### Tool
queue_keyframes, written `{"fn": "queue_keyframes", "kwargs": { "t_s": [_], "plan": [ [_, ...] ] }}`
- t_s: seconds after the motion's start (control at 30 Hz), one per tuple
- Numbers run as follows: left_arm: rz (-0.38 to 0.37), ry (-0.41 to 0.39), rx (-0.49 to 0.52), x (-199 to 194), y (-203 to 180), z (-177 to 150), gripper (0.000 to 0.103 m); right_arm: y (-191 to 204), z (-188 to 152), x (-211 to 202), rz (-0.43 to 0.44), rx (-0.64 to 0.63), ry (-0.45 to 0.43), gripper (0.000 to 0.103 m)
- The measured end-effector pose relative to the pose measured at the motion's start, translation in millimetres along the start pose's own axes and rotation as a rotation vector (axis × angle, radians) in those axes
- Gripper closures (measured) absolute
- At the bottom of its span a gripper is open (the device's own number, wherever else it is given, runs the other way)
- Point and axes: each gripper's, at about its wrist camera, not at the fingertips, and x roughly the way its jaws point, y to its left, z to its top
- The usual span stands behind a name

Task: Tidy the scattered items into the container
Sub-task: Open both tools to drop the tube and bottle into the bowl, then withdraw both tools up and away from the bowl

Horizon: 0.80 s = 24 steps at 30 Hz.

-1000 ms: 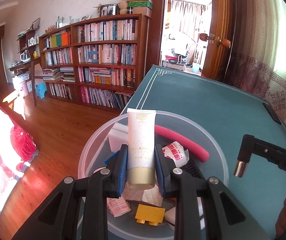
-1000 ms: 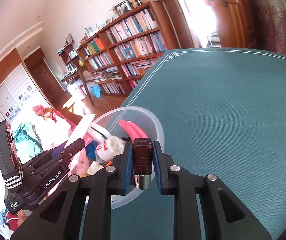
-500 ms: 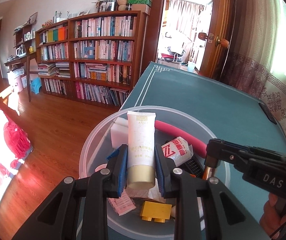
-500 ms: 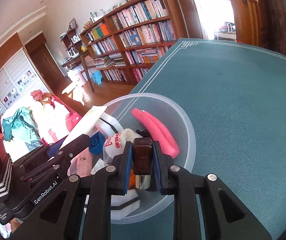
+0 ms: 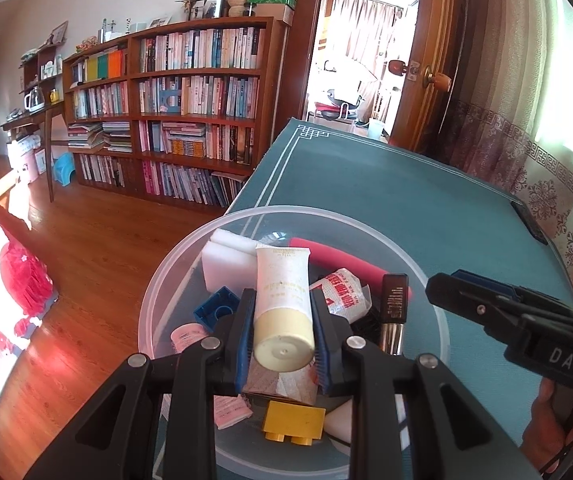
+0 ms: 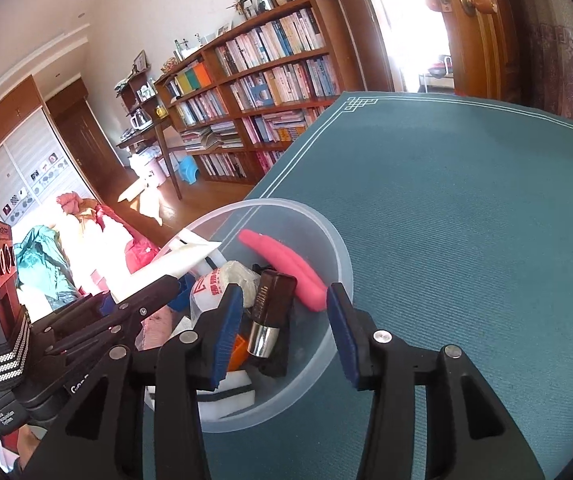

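A clear plastic bowl sits at the left edge of the teal table. My left gripper is shut on a cream tube and holds it over the bowl. My right gripper is open above the bowl. A brown bottle with a silver cap lies loose between its pads, resting on the things inside. In the left wrist view the bottle leans near the bowl's right side, beside my right gripper's finger. The bowl also holds a pink piece, a white sponge, a yellow brick and a blue brick.
The teal tablecloth stretches away to the right and far side. A small black object lies at the table's right edge. Wooden floor drops off left of the bowl, with a bookcase and an open door beyond.
My right gripper has opened and let go of the brown bottle, which now rests in the bowl. My left gripper keeps the cream tube and has come lower over the bowl.
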Motion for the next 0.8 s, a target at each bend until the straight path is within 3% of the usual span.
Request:
{"fn": "queue_keyframes", "kwargs": {
  "t_s": [0.43,0.47,0.5,0.57,0.8],
  "plan": [
    [-0.011,0.035,0.010,16.9,-9.2,-0.2,0.073,-34.9,-29.2,-27.8,-0.019,0.114,0.002,0.056],
    [-0.015,0.038,0.007,17.1,-8.8,0.3,0.064,-35.7,-30.1,-29.1,-0.017,0.117,0.002,0.056],
    [-0.017,0.044,0.003,16.9,-8.5,1.2,0.045,-36.2,-31.3,-30.1,-0.014,0.119,0.003,0.056],
    [-0.019,0.033,-0.005,12.9,-8.3,1.2,0.023,-36.5,-33.2,-32.0,-0.011,0.120,0.003,0.056],
    [-0.003,-0.004,0.024,-6.5,-13.9,2.9,0.016,-35.9,-42.5,-37.0,-0.005,0.129,0.017,0.052]
  ]
}}
